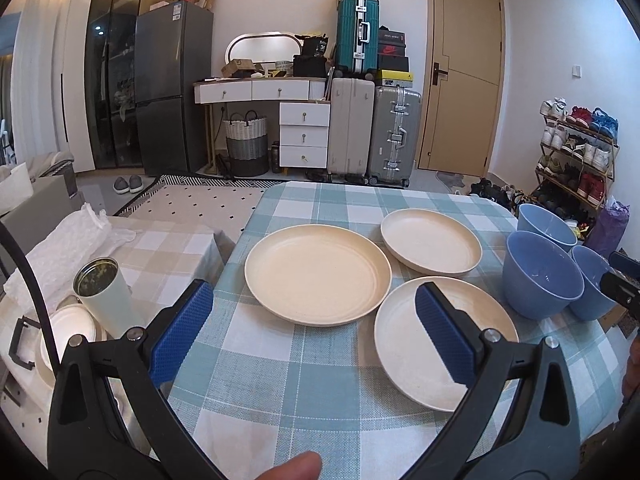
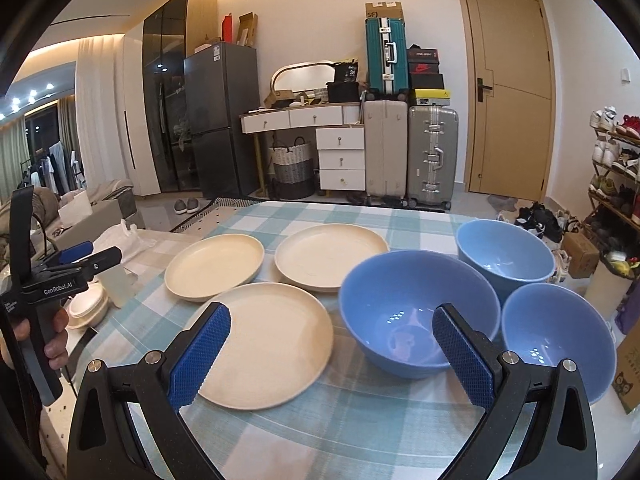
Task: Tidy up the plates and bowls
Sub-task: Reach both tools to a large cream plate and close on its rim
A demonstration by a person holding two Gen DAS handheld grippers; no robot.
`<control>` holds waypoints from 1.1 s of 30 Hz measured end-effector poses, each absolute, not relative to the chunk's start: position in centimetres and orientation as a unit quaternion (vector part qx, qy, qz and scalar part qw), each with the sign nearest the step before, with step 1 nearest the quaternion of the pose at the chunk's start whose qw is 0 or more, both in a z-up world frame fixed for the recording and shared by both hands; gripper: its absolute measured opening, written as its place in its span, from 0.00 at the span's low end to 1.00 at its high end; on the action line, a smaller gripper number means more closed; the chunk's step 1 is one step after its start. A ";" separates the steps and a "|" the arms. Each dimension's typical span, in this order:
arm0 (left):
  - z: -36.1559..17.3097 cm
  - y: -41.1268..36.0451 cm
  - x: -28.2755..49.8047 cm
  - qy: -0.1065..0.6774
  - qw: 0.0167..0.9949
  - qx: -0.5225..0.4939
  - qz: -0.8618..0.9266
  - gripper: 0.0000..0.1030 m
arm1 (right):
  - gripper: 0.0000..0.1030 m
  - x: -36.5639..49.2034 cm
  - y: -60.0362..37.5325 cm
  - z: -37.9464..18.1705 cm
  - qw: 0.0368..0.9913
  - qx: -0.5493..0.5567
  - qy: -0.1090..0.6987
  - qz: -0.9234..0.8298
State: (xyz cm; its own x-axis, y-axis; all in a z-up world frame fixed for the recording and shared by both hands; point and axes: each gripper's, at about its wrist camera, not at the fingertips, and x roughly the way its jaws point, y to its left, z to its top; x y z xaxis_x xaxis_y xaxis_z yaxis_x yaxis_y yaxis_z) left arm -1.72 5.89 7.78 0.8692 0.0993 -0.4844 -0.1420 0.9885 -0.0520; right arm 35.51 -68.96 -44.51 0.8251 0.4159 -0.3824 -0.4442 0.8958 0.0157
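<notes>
Left wrist view: three cream plates (image 1: 318, 274) are laid apart on the checked tablecloth (image 1: 280, 380), three blue bowls (image 1: 542, 274) clustered to their right. Both the left gripper (image 1: 314, 334) and right gripper (image 2: 332, 356) are held wide open, apparently above the table.

Three cream plates (image 2: 260, 344) and three blue bowls (image 2: 416, 312) sit on a table (image 2: 360, 432) clothed in teal-and-white check. The tongs (image 2: 334, 354) carry blue textured pads (image 2: 200, 356) on black arms.
</notes>
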 end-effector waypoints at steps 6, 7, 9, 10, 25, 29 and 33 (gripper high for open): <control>8.7 7.5 -0.3 0.262 0.961 -0.060 0.062 0.98 | 1.00 37.1 -66.5 -43.2 0.943 -0.023 0.212 0.256; 8.7 7.7 0.1 0.263 0.961 -0.064 0.062 0.98 | 1.00 37.5 -66.2 -43.1 0.941 -0.020 0.214 0.261; 8.8 8.1 0.7 0.268 0.959 -0.069 0.065 0.98 | 1.00 38.1 -65.2 -42.7 0.940 -0.022 0.219 0.263; 8.9 8.4 0.9 0.271 0.958 -0.074 0.065 0.98 | 1.00 38.4 -64.8 -42.5 0.939 -0.023 0.221 0.261; 6.8 11.5 6.4 0.315 0.941 -0.105 0.066 0.98 | 1.00 43.1 -57.4 -42.1 0.919 -0.022 0.259 0.295; 5.6 12.6 8.2 0.325 0.937 -0.111 0.067 0.98 | 1.00 44.9 -55.8 -42.9 0.910 -0.023 0.277 0.309; 4.7 13.5 9.8 0.336 0.932 -0.118 0.070 0.98 | 1.00 46.5 -54.1 -43.9 0.900 -0.021 0.298 0.316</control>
State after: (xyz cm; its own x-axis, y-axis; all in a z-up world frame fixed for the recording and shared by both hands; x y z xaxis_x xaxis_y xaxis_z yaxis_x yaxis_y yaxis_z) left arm 9.85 13.55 4.67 0.7643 0.0518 -0.6428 -0.2102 0.9623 -0.1724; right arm 46.55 -54.11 -43.88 0.6220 0.5575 -0.5499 -0.5819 0.7989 0.1518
